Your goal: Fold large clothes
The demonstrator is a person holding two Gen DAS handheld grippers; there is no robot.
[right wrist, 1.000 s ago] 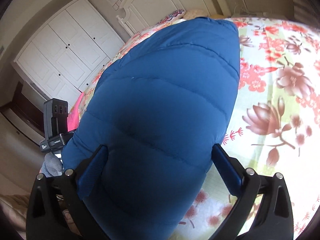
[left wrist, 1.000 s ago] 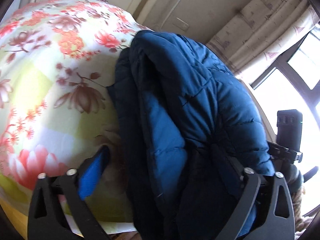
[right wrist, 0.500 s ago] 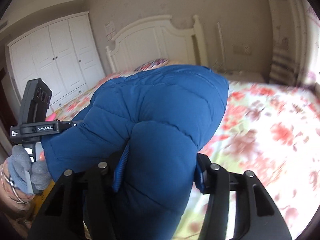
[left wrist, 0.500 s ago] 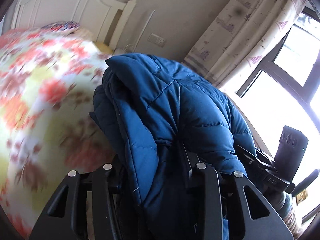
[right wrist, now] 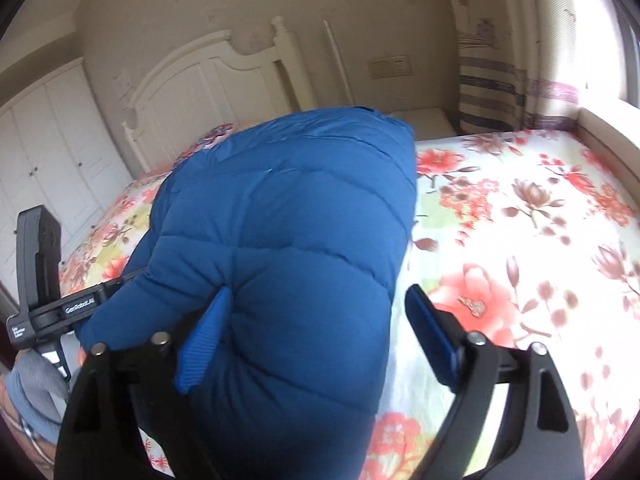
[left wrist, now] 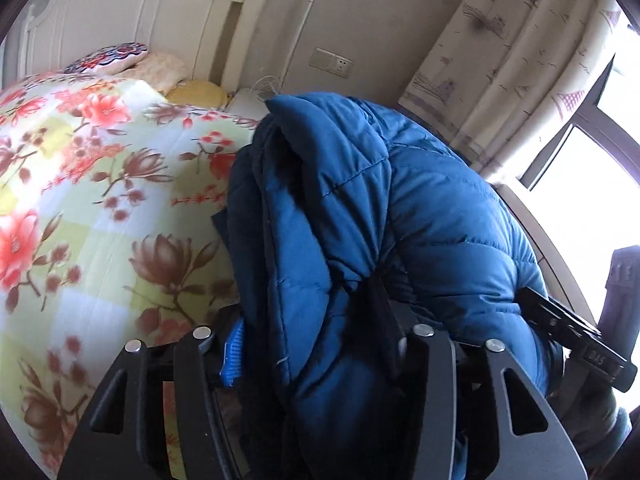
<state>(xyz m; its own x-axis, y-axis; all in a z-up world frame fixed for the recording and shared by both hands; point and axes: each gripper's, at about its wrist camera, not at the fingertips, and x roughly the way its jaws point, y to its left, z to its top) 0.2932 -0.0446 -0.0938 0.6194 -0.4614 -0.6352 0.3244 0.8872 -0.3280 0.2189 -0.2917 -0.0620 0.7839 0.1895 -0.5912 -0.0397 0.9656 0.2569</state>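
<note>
My left tongs (left wrist: 312,344) have a thick fold of the blue puffer jacket (left wrist: 400,216) bunched between the fingers; the jaws have just been opening a little, and I cannot tell whether the pads press on the cloth. The ribbed blue pad (left wrist: 234,354) at 7 o'clock lies against the jacket's dark lining, and the other pad is buried under the padding. From this wrist the jacket rises from 6 o'clock up to 12 o'clock, doubled over itself, with the floral bedspread (left wrist: 100,184) spreading out at 9 o'clock.

My right tongs (right wrist: 316,336) stand spread, and their jaws have just been opening. The jacket (right wrist: 288,232) bulges between them: the pad (right wrist: 204,340) at 8 o'clock touches its quilted side, while the pad (right wrist: 430,340) at 4 o'clock stands clear of it, with bedspread (right wrist: 520,240) showing in the gap. The jacket lies on the bed as a rounded bundle, stretching toward the white headboard (right wrist: 208,80) at 11 o'clock.

At 9 o'clock in the right wrist view, my gloved left hand (right wrist: 34,392) grips the handle of the other tool.
</note>
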